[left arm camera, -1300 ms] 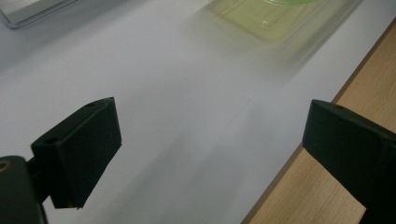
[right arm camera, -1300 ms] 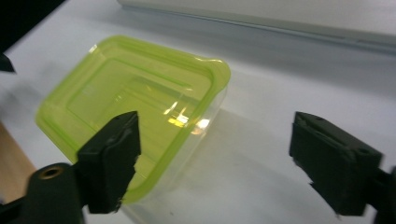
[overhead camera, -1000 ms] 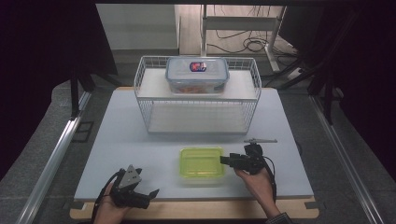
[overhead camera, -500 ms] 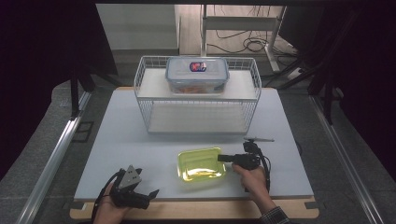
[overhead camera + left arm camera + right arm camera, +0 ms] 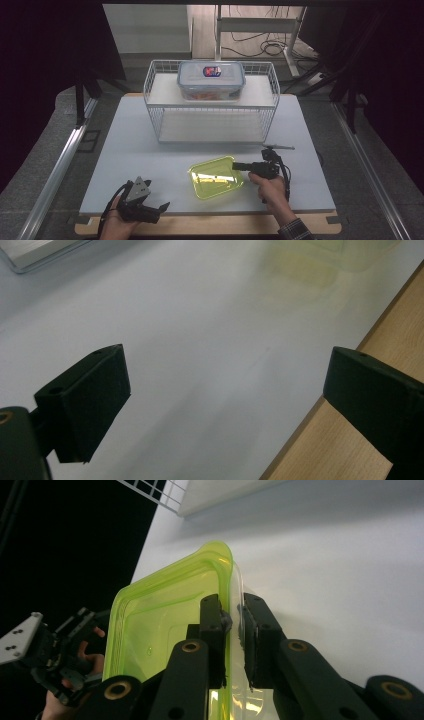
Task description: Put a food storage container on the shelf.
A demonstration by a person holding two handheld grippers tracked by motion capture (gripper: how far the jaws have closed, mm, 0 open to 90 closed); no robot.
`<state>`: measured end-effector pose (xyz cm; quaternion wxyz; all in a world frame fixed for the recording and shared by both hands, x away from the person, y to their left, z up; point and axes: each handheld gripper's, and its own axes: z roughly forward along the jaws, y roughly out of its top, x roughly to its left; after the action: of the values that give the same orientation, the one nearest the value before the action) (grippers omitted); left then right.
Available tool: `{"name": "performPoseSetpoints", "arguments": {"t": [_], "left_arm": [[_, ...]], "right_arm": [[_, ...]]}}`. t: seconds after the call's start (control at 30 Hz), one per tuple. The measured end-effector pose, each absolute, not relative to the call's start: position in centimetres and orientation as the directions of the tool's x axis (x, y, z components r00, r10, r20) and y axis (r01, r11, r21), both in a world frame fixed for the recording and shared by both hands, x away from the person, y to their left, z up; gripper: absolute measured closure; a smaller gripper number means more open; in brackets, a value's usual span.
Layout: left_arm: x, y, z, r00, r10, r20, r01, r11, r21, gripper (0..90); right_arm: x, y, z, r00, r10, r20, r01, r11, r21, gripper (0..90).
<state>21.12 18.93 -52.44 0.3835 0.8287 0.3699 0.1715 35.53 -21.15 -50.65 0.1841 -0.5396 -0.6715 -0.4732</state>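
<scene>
The right gripper (image 5: 235, 166) has just been closing its jaws, and they now pinch the right rim of the green lid (image 5: 216, 177), one jaw inside the rim and one outside, as the right gripper view (image 5: 232, 620) shows. The lid (image 5: 165, 620) sits low in the middle of the high view, tilted, on the white table (image 5: 150, 155). The left gripper (image 5: 157, 207) waits at the lower left with its jaws spread wide and nothing between them (image 5: 225, 405). A wire basket (image 5: 212, 107) stands above the lid, with a clear box (image 5: 211, 80) on its top.
</scene>
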Motion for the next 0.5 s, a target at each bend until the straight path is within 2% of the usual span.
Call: {"name": "performPoseSetpoints", "arguments": {"t": [0.5], "left_arm": [[21.4,19.2,-52.7,0.668,0.744,-0.031,0.498,-0.415,0.762,4.1]], "right_arm": [[35.9,-21.3,-46.9,-0.411,0.542,0.733,0.852,-0.059,0.521,80.3]]}}
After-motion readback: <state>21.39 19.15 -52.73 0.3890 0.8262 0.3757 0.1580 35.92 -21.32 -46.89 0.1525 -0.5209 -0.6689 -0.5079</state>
